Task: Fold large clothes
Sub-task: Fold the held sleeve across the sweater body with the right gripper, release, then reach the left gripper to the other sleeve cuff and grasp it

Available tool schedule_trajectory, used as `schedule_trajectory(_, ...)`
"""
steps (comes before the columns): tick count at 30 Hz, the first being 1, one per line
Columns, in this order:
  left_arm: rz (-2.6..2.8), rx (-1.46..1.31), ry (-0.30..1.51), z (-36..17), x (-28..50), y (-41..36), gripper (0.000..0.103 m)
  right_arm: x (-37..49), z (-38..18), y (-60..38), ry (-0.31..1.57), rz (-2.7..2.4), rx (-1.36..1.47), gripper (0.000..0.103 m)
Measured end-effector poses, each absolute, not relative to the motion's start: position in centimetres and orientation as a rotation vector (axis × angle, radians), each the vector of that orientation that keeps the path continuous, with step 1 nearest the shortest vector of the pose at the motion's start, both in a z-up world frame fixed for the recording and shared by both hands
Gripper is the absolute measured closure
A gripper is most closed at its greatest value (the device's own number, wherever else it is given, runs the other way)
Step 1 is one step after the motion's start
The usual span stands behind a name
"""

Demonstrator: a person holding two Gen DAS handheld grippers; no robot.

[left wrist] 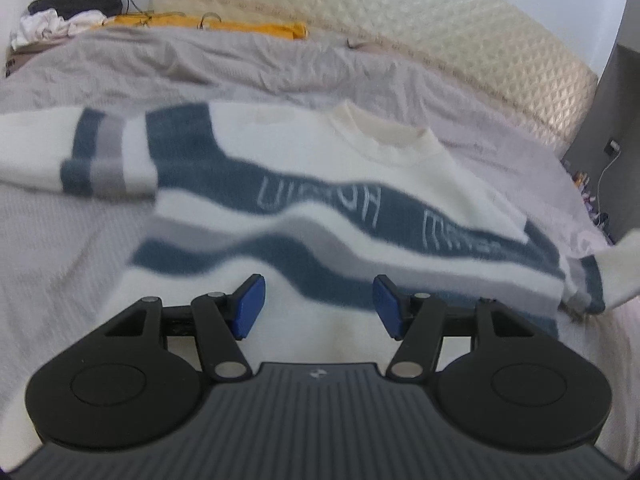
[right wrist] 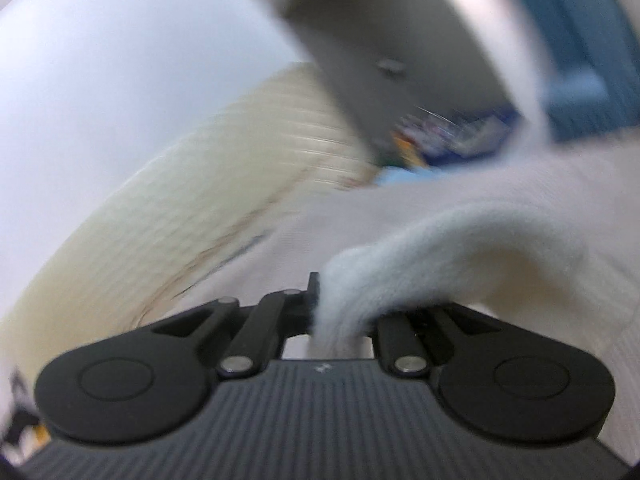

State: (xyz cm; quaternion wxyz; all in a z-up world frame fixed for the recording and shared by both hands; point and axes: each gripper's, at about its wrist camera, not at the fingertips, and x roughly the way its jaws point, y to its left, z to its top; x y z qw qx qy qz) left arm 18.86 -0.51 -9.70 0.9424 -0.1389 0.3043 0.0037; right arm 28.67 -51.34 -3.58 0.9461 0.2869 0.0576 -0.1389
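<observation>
A white sweater [left wrist: 320, 184] with blue and grey stripes lies flat, front up, on the grey bed sheet [left wrist: 60, 248], collar toward the headboard. My left gripper [left wrist: 319, 306] hovers over its lower hem, open, its blue pads [left wrist: 250, 306] apart with nothing between them. At the far right of the left wrist view, the white sleeve end [left wrist: 618, 272] is lifted off the bed. In the blurred right wrist view, my right gripper [right wrist: 340, 308] is shut on that white sleeve [right wrist: 460, 240], which drapes over the right finger and hides it.
A cream quilted headboard [left wrist: 400, 20] runs along the far side of the bed. A yellow garment [left wrist: 200, 24] and a pile of dark and white clothes [left wrist: 68, 12] lie at the back left. A wall cable [left wrist: 608, 168] and small clutter sit at the right.
</observation>
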Motion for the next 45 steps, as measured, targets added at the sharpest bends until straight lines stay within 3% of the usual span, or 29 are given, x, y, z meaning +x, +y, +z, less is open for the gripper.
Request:
schedule_trajectory(5,0.036,-0.293,0.536,-6.5,17.8,2.2,0.038,27.8,1.6,-40.5,0.059,-0.058,0.258,0.094)
schedule_trajectory(10,0.047,-0.365,0.459,-3.8,16.3,5.9,0.038,25.3,2.6,-30.1,0.057,0.149,0.021,0.093)
schedule_trajectory(17,0.083,-0.452,0.421,-3.1,15.2,10.7,0.038,21.9,-3.3,-18.1,0.229,0.367,-0.258,0.093)
schedule_trajectory(28,0.127,-0.550,0.463,-5.5,16.6,13.9,0.038,19.9,-11.6,-10.5,0.454,0.448,-0.543,0.089)
schedule_trajectory(30,0.127,-0.562,0.470,-5.8,16.8,14.3,0.038,19.4,-12.1,-10.1,0.463,0.462,-0.573,0.077)
schedule_trajectory(32,0.126,-0.571,0.469,-6.0,16.9,14.6,0.038,18.9,-12.0,-9.7,0.476,0.504,-0.572,0.046)
schedule_trajectory(33,0.127,-0.573,0.469,-6.1,17.0,14.7,0.038,18.5,-11.9,-9.4,0.476,0.529,-0.576,0.041)
schedule_trajectory(45,0.089,-0.600,0.456,-5.5,16.1,14.8,0.038,13.7,-8.9,-9.6,0.490,0.611,-0.528,0.040)
